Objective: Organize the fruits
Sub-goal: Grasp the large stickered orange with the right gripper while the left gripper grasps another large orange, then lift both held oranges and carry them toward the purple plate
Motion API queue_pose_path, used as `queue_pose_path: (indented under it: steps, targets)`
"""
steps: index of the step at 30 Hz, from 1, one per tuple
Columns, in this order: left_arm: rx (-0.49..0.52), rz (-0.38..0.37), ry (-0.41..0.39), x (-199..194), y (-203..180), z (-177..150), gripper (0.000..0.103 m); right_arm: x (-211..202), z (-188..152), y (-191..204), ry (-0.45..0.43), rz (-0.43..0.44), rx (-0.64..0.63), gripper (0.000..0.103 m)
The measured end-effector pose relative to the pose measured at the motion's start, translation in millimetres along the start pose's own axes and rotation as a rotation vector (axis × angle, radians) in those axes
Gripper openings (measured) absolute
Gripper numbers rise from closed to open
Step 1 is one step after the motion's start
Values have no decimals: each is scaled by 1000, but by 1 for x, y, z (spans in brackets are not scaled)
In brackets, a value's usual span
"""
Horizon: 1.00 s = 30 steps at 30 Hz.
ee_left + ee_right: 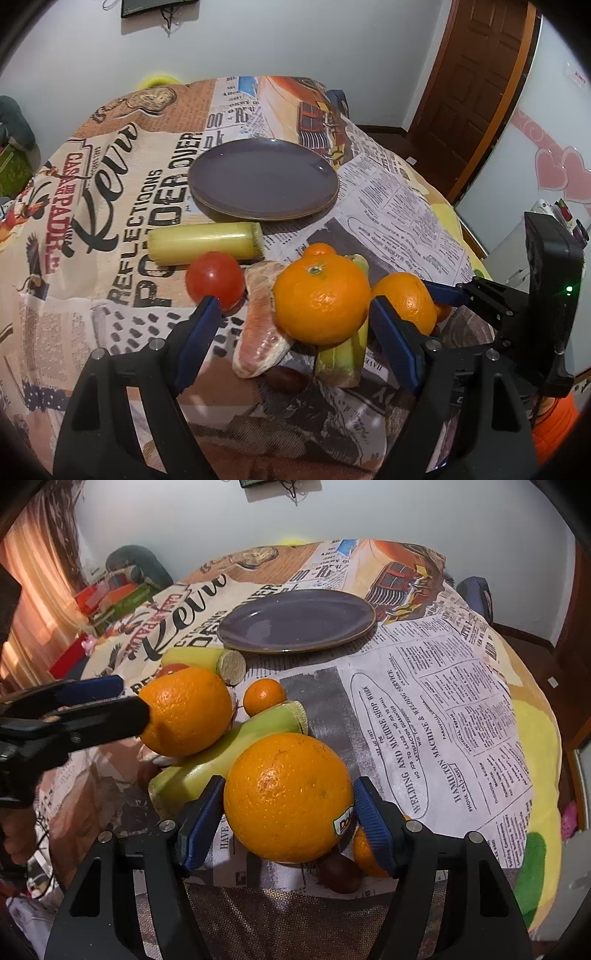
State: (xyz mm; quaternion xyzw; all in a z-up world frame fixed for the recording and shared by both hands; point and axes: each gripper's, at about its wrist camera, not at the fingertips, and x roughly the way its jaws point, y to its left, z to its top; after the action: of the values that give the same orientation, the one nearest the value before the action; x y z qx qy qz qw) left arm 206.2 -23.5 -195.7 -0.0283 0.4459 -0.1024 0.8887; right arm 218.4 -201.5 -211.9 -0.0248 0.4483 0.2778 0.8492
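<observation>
Both claws at the fruit pile, plate still bare; main risk is a knock-on roll.
Right claw [290, 812] brackets the stickered orange [288, 797], pads at or just off its sides, contact not certain, so grasping it or about to; round smooth skin could squirt out if squeezed off-centre, and a dark small fruit [340, 875] plus another orange piece sit just under it, likely to roll if nudged; left claw [291, 321] is spread wide around the second orange [321, 299], not clenched; that orange rests on a green stalk piece [343, 354] beside a pink wedge [260, 325], so lifting may tip the stack; tomato [215, 279] touches the left finger tip, may roll off; two claws close together could collide; purple plate [264, 179] lies well beyond on the counter [406, 206].
</observation>
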Motion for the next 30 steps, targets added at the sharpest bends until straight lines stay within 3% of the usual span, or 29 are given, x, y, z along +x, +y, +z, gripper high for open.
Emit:
queue_pose_path:
  steps: [15, 19, 30]
  targets:
    - [-5, -22, 22, 19, -5, 8, 82, -27, 11, -16, -94, -49, 71, 66]
    - [-15, -72, 46, 27, -5, 9, 67, -29, 14, -18, -105, -46, 88, 66]
    - [-46, -53, 27, 14, 3, 10, 66, -38, 24, -12, -138, -49, 85, 66]
